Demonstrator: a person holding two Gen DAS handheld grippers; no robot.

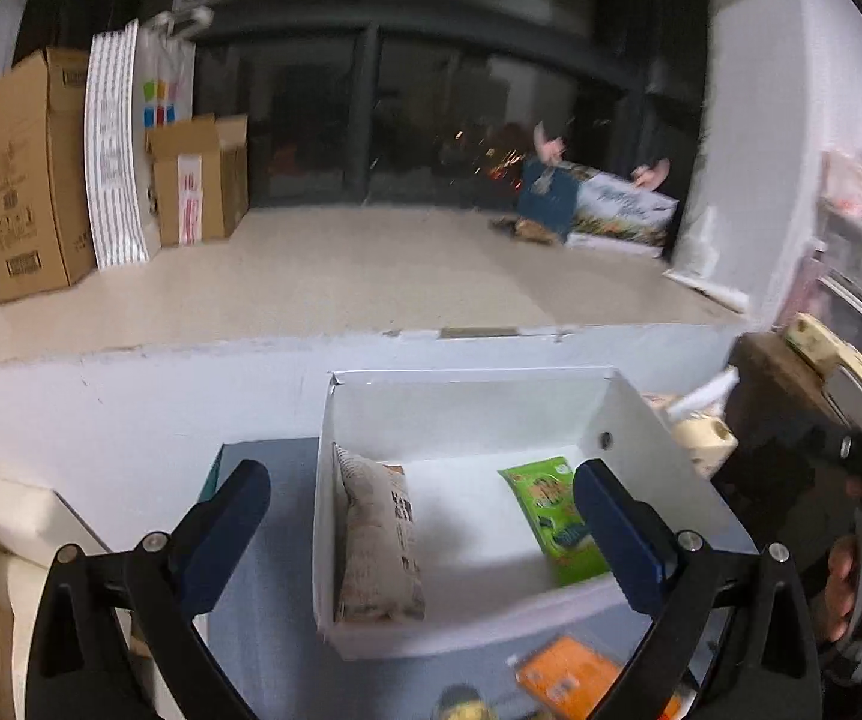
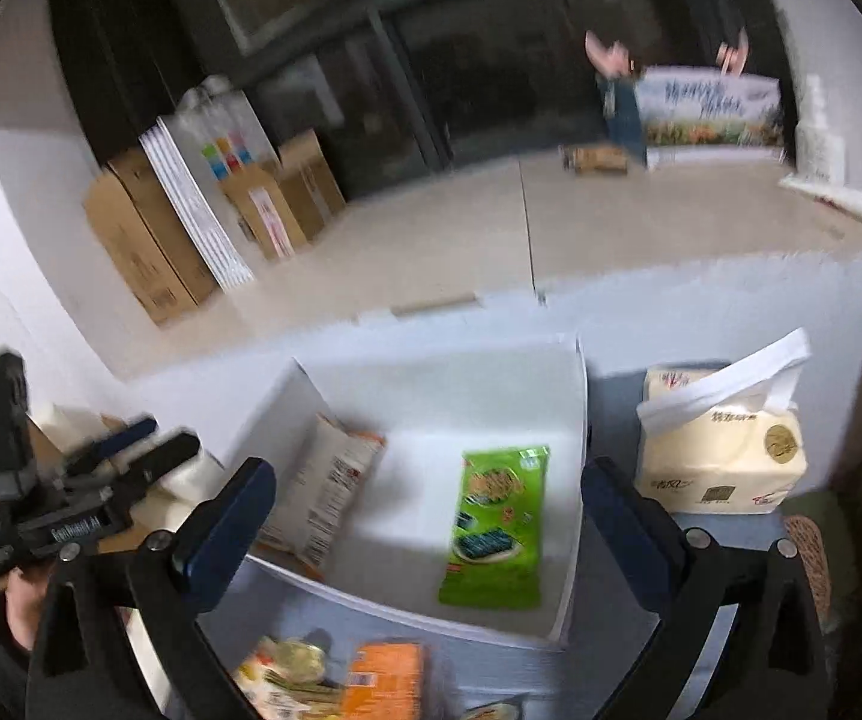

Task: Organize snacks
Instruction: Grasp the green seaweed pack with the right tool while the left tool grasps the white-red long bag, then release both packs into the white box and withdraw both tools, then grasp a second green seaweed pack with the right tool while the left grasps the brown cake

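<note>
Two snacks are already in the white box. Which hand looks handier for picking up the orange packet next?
Probably the right. Its open gripper has the orange packet straight below, between its fingers. For the left gripper, also open, the packet lies off toward its right finger. The white box is close to both.

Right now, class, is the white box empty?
No: the white box holds a green snack packet and a beige packet leaning against its left wall.

Orange packet [image 2: 384, 681] cut off below (print blurred).
</note>
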